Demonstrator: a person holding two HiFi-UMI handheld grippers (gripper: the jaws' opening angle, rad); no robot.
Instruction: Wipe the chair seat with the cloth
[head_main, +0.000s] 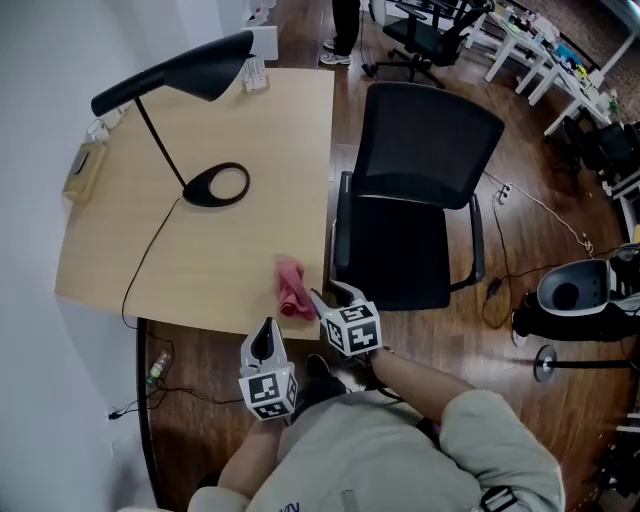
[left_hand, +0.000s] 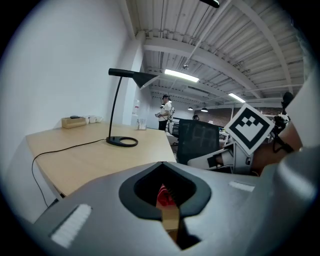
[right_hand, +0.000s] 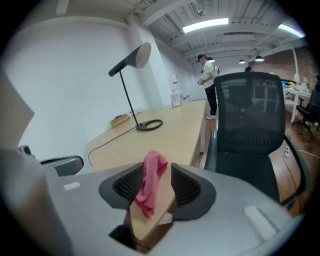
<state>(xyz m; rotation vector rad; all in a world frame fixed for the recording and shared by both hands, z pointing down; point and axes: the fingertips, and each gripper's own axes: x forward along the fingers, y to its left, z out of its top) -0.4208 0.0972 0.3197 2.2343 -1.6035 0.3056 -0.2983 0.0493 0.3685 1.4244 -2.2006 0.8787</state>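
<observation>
Since the cloth (head_main: 293, 288) was a small pink rag lying crumpled and limp, it would probably weigh next to nothing, fold under any pinch and sag from wherever it was taken. The thick bunched middle looked the safest place to grip, so that no thin corner slipped out. It lay on the table (head_main: 230, 130) close to the edge that ran alongside the chair (head_main: 420, 200), level with the front of the chair seat (head_main: 395, 250) and not yet on it. Its long axis ran roughly parallel to that edge, the nearer end pointing toward the person. The right gripper (head_main: 333, 296) stood with its jaws wide on either side of the cloth (the pads did not seem to press it). Farther from the chair, the left gripper (head_main: 267, 330) was closed down narrow and carried nothing.
</observation>
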